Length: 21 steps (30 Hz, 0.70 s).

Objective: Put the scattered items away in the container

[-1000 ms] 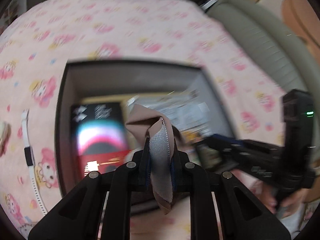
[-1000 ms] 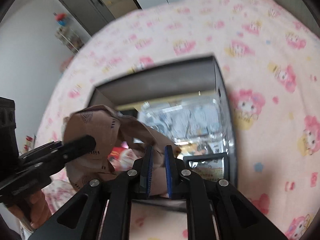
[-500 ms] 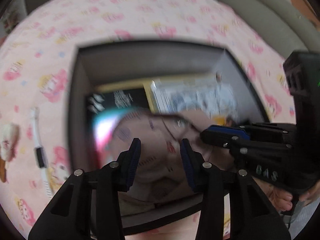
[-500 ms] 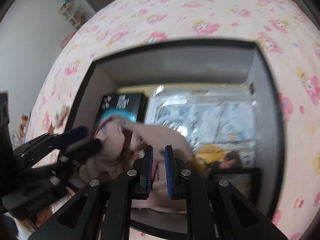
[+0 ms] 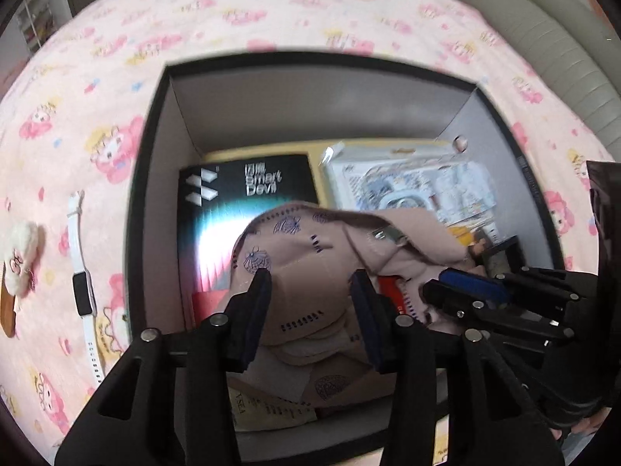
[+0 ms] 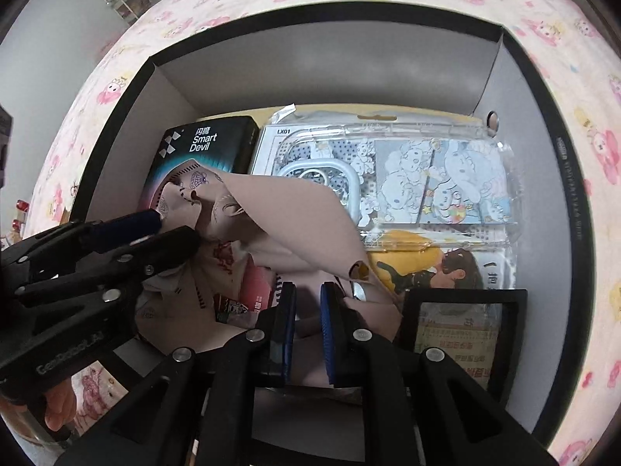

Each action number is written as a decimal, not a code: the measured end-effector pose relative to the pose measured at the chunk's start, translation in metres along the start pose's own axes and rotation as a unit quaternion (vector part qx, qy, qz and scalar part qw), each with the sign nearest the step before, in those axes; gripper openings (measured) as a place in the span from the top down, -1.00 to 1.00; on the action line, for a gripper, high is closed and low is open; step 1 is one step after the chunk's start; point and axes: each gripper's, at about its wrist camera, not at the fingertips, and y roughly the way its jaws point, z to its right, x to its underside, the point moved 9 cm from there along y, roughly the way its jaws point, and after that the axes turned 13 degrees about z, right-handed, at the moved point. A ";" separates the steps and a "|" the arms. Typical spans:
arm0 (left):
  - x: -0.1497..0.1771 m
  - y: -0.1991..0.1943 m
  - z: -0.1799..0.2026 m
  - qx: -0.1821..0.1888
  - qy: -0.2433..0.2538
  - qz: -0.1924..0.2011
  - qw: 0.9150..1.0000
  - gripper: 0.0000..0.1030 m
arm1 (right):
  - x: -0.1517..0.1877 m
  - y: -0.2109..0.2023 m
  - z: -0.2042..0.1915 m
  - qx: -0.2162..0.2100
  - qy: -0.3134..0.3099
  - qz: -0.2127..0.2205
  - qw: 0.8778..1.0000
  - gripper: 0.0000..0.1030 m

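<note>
So the pink printed cloth [image 5: 310, 256] is down in the box [image 5: 155, 178] now. A second ago the left gripper [image 5: 310, 283] was pinching it up above the rim; half a second ago the jaws had already let go, and now they sit clearly apart with the cloth slumped between and below them, no grip on it.

It lands in the near-middle of the box, draped partly over the black Smart Devil package [image 5: 248, 194] on the left and the edge of the clear cartoon blister pack [image 6: 407, 178] toward the far right. A yellow packet [image 6: 411, 260] peeks out just right of it, and a dark-framed card box [image 6: 462, 334] sits in the near right corner.

The right gripper [image 6: 306, 310] has dropped in low over the near edge of the cloth. Its jaws are only a narrow gap apart, and I can't see any fabric actually pinched between the pads, so I'd call it not holding anything.

Task-wise, that's one item done, I'd say. Still out on the pink bedspread [image 5: 97, 77] left of the box: a white smart band [image 5: 81, 283] and a little fluffy white plush thing [image 5: 19, 256] at the far left. The band looks like the closer next grab for the left side.
</note>
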 end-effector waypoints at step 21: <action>-0.067 -0.204 0.031 0.000 0.027 0.253 0.967 -0.99 | -0.034 -0.220 -0.014 0.145 0.031 0.279 0.949 -0.46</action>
